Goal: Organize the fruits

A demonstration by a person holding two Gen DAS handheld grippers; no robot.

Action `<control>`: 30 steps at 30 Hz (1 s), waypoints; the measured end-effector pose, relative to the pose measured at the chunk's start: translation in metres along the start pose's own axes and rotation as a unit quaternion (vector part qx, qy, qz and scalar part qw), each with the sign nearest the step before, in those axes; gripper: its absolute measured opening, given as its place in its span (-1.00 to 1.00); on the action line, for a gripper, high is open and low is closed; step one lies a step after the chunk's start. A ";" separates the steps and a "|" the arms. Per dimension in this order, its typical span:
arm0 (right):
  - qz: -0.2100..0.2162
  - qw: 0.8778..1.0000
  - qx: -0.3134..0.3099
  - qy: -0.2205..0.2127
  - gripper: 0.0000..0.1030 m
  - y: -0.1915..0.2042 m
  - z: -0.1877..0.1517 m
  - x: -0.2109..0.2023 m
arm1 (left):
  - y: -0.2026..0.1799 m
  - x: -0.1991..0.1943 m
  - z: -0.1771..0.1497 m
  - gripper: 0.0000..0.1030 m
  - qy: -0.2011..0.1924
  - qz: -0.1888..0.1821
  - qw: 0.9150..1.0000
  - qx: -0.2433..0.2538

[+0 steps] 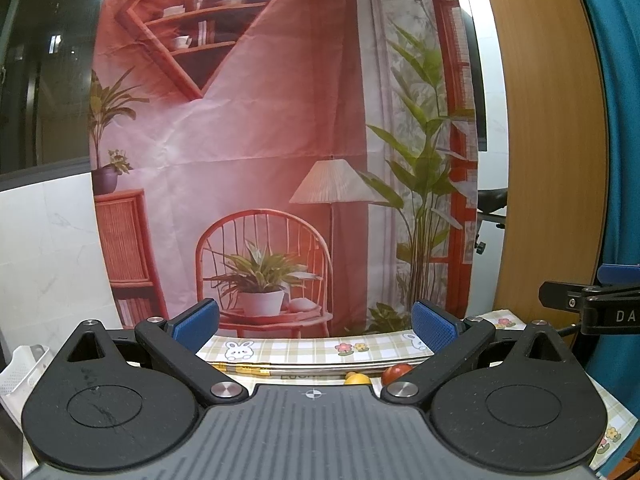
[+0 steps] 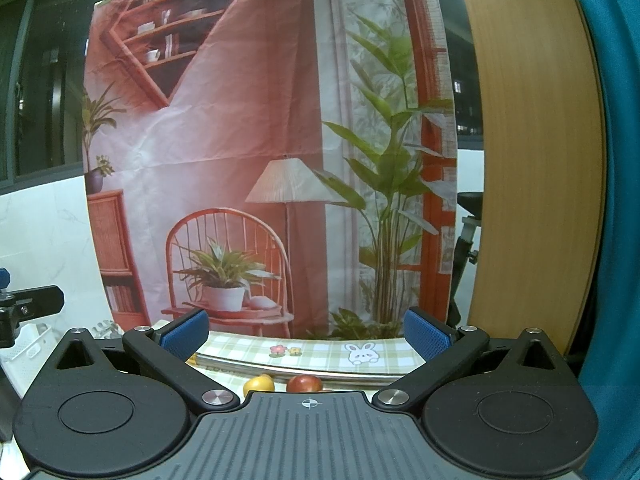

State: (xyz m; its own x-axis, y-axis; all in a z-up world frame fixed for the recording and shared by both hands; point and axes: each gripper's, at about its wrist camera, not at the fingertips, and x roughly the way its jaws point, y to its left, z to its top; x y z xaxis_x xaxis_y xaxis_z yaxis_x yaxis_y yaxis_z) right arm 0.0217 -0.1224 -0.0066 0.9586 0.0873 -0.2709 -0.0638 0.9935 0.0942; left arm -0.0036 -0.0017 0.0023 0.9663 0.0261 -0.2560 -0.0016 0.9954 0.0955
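Down at the bottom edge of both wrist views, that's where the fruit is: a yellow fruit (image 2: pixel 258 384) and a red fruit (image 2: pixel 305 383), side by side on the checked tablecloth (image 2: pixel 320 354) with its rabbits and flowers, close under the gripper bodies and mostly hidden by them. Whether the two are touching, I can't tell.

Left gripper (image 1: pixel 315 326): fingers spread wide, blue pads well apart, nothing between them. Right gripper (image 2: pixel 306 332): same story, splayed and empty. Both are aimed nearly level, looking out at the printed backdrop (image 2: pixel 248 140) rather than down at the table. Nothing picked up yet, so I'd judge the sorting has barely begun.

Now, the risks. With both cameras pointed this high, the fruit sits almost out of sight; a descent from this pose would be close to blind, and a finger could land on top of a fruit rather than beside it. Round fruit on cloth will likely roll if nudged, and there's a table edge (image 1: pixel 616 432) showing low on the right of the left view.

A white slotted basket (image 1: pixel 24 364) sits off to the left, probably the destination, though that's my guess. It lies on the left gripper's side, so the right gripper carrying across could clash with its partner. A thin stack of booklets (image 2: pixel 280 366) sits under the cloth just behind the fruit, and a raised lip there could snag a fingertip.
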 end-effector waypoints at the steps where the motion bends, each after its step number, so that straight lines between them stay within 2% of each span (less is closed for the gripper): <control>1: 0.000 1.000 0.000 0.000 1.00 -0.001 0.000 0.000 | 0.000 0.000 0.000 1.00 0.000 0.000 1.000 0.000; 30: -0.002 1.000 0.000 0.000 1.00 -0.004 0.001 0.000 | -0.002 -0.002 0.000 1.00 -0.002 -0.002 1.000 -0.003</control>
State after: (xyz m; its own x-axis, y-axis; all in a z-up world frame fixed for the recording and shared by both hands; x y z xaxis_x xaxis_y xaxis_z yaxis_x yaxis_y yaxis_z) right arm 0.0219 -0.1262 -0.0061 0.9587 0.0832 -0.2721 -0.0598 0.9938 0.0933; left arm -0.0054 -0.0035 0.0024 0.9675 0.0215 -0.2519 0.0010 0.9961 0.0887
